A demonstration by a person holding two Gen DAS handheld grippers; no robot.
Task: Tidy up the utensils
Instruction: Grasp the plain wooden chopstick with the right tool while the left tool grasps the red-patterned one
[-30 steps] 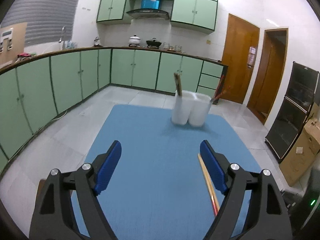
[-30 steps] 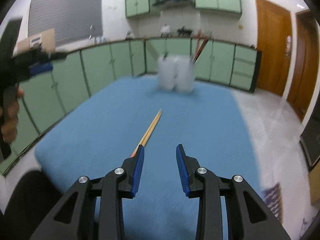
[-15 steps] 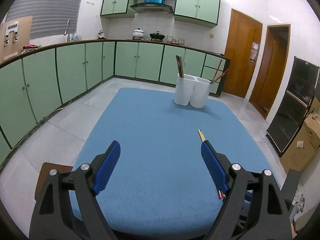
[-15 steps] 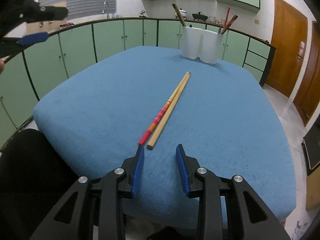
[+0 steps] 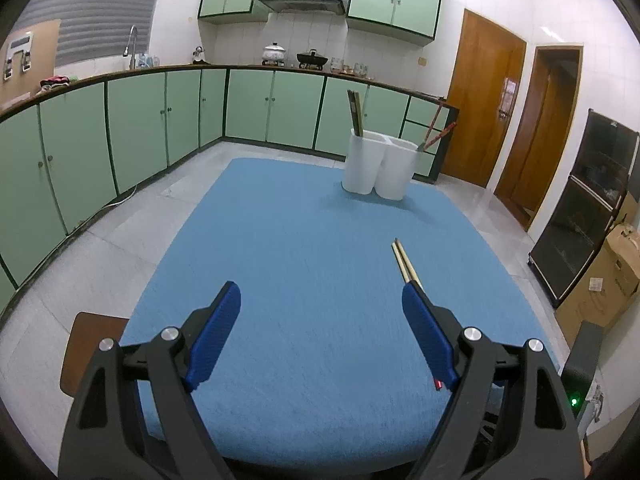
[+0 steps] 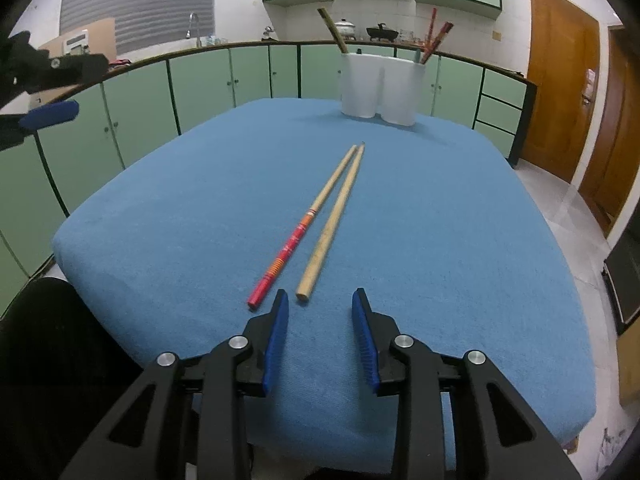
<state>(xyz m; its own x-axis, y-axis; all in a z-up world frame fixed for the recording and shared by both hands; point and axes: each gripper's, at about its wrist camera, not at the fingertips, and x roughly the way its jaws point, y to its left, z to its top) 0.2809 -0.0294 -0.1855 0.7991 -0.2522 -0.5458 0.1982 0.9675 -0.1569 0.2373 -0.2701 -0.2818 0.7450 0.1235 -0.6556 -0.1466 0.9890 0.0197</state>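
Two chopsticks lie side by side on the blue table [image 6: 460, 240]: one with a red patterned end [image 6: 296, 236] and a plain wooden one [image 6: 332, 224]. My right gripper [image 6: 320, 300] hovers open just short of their near ends, nothing between its fingers. A white two-part holder [image 6: 380, 84] stands at the table's far end, with dark chopsticks in its left cup and red ones in its right. In the left wrist view, my left gripper [image 5: 322, 296] is wide open above the table; the chopsticks [image 5: 406, 260] show past its right finger, and the holder [image 5: 378, 170] stands beyond.
Green kitchen cabinets [image 5: 120, 132] run along the left and back. Brown doors [image 5: 484, 108] and a dark cabinet [image 5: 588, 208] stand to the right, with a cardboard box [image 5: 608, 276] beside it. A brown stool seat [image 5: 92, 344] sits at the table's left near corner.
Both grippers have sunk and pulled back toward the table's near edge. The chopsticks and holder now appear farther ahead. Neither gripper's opening has changed.
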